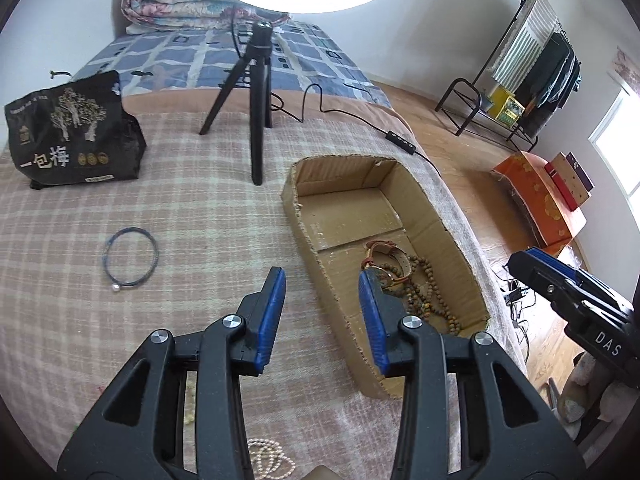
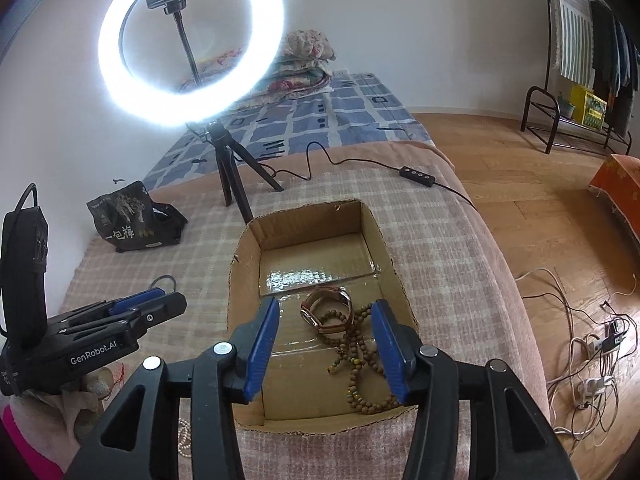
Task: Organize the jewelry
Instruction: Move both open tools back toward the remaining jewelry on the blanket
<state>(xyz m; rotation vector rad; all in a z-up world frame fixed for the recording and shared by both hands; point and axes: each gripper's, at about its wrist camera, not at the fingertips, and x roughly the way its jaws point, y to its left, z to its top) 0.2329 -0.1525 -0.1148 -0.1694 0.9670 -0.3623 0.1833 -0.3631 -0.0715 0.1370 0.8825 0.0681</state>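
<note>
A shallow cardboard box (image 1: 294, 200) (image 2: 244, 248) lies on the plaid blanket. In it are a brown-strapped watch (image 1: 380, 256) (image 2: 326, 310) and a string of wooden beads (image 1: 428, 300) (image 2: 360, 364). A dark blue cord bracelet (image 1: 132, 256) lies on the blanket to the left. A pearl string (image 1: 268, 460) (image 2: 184, 436) lies near the front edge. My left gripper (image 1: 322, 276) is open and empty, beside the box's left wall. My right gripper (image 2: 326, 304) is open and empty above the box, over the watch and beads.
A ring light on a black tripod (image 1: 256, 100) (image 2: 228, 160) stands behind the box, its cable and switch (image 2: 416, 176) trailing right. A black snack bag (image 1: 72, 128) sits at back left. The bed edge falls off to the right, with cables (image 2: 592, 344) on the wood floor.
</note>
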